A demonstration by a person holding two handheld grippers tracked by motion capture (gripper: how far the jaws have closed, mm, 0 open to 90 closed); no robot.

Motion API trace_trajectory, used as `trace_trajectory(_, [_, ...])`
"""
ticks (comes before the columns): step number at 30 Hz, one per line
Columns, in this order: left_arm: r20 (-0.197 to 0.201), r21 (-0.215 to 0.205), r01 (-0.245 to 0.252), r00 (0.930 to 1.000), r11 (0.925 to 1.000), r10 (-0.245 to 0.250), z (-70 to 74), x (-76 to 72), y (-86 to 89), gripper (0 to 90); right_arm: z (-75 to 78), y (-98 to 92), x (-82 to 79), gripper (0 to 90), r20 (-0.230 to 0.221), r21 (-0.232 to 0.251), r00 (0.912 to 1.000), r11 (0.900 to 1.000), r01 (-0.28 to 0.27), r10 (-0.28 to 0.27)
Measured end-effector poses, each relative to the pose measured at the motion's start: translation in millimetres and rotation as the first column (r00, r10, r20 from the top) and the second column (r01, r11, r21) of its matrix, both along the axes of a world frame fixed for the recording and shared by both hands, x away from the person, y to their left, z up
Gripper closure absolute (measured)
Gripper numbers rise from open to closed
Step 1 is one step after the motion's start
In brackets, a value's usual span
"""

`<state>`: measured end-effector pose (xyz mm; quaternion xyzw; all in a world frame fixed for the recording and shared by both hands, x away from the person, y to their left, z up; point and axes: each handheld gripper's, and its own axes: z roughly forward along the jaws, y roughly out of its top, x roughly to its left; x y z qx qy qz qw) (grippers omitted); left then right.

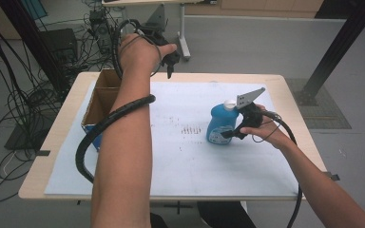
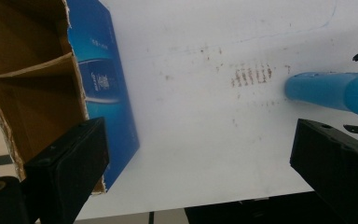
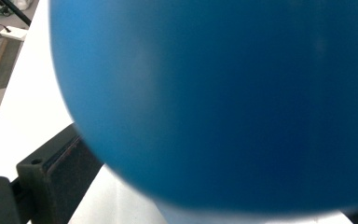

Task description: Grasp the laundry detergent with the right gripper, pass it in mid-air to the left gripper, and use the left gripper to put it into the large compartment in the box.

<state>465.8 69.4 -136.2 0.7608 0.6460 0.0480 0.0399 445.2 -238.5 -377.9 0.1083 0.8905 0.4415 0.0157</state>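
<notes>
- Brown cardboard lines the inside of one open box point(image 1: 105, 92) at the left edge of the table point(image 1: 43, 156); a divider splits it into two compartments in the left gripper view.
- The box's outer wall point(image 2: 100, 79) is blue and glossy, with a line of small white print and a darker logo patch; neither is sharp enough to read.
- One white sheet point(image 1: 190, 161) covers most of the tabletop; a patch of short brown marks in rows point(image 1: 190, 129) sits near its middle, and they spell nothing.
- The left gripper point(image 1: 170, 59) hangs in the air over the far edge of the table, above the box's far corner; in its own view the two black jaws stand wide apart with nothing between them.
- One blue bottle point(image 1: 220, 124) with a white cap stands upright on the sheet, right of centre. A pale label shows low on its front, its writing too small to read.
- The right gripper point(image 1: 233, 134) meets the bottle from the right. Its own view has the blue body pressed close and blurred, with one jaw against the bottle's side. The other jaw is hidden, but the jaws look closed around the bottle.
- Two forearms enter from the bottom, one to each gripper.
</notes>
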Motion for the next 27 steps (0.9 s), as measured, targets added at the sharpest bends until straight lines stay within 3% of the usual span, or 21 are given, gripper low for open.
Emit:
trace_trajectory(15, [-0.001, 0.0, 0.004, 1.0, 1.0, -0.004, -1.0, -0.6, 0.8, 5.2, -5.4, 0.5, -1.9, 2.1, -0.019, 0.019, 0.9998, 1.0, 0.001, 0.0])
trace_trajectory(17, [0.001, 0.003, 0.005, 1.0, 1.0, -0.005, -0.5, -0.6, 0.5, 5.2, -6.7, -0.8, -2.7, 3.4, -0.007, 0.038, 1.0, 0.999, -0.003, 0.004])
trace_trajectory(20, [0.001, 0.003, 0.006, 1.0, 1.0, -0.006, -0.1, -0.4, -0.1, 5.2, -10.0, -1.3, -3.3, 1.9, -0.017, 0.023, 0.9998, 1.0, 0.005, -0.004])
trace_trajectory(27, [0.0, 0.005, 0.008, 1.0, 1.0, -0.008, -0.5, 0.1, -1.6, 5.2, -7.8, -1.9, -2.5, 2.0, -0.008, 0.041, 1.0, 0.999, 0.003, -0.003])
